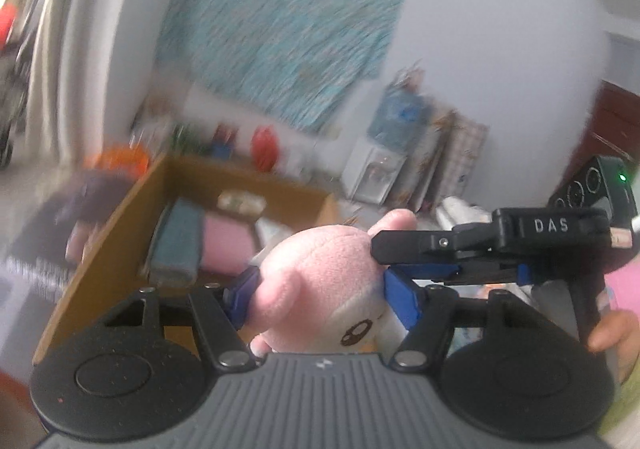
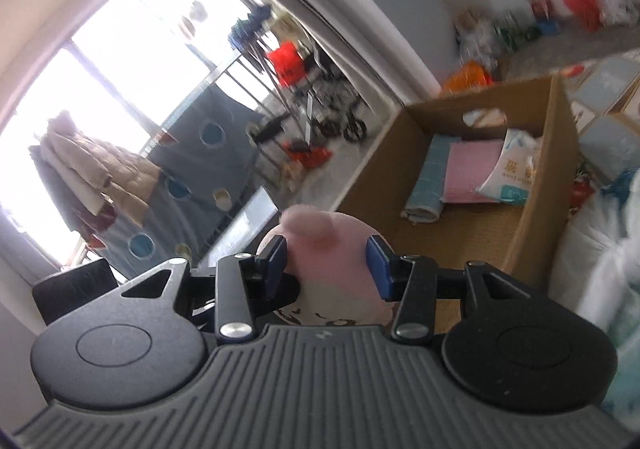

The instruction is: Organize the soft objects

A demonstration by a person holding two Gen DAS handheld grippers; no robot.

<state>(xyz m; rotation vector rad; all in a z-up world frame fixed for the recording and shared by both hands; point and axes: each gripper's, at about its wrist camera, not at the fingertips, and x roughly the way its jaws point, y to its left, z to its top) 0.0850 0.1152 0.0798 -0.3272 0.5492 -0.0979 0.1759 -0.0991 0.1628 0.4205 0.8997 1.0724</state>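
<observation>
A pink plush toy (image 1: 320,273) with a white face patch hangs in the air in front of an open cardboard box (image 1: 100,249). My left gripper (image 1: 320,297) is shut on it, one blue pad pressing into each side. From the right, my right gripper (image 1: 396,259) clamps the toy's upper right part. In the right wrist view the same pink plush toy (image 2: 332,249) sits squeezed between the blue pads of the right gripper (image 2: 327,267). The cardboard box (image 2: 532,217) lies beyond and to the right.
Inside the box lie a folded teal cloth (image 2: 430,173), a folded pink cloth (image 2: 470,173) and a white packet (image 2: 514,169). A hand (image 1: 612,329) holds the right gripper's handle. White bags (image 2: 592,249) pile up right of the box. Clutter lines the far wall.
</observation>
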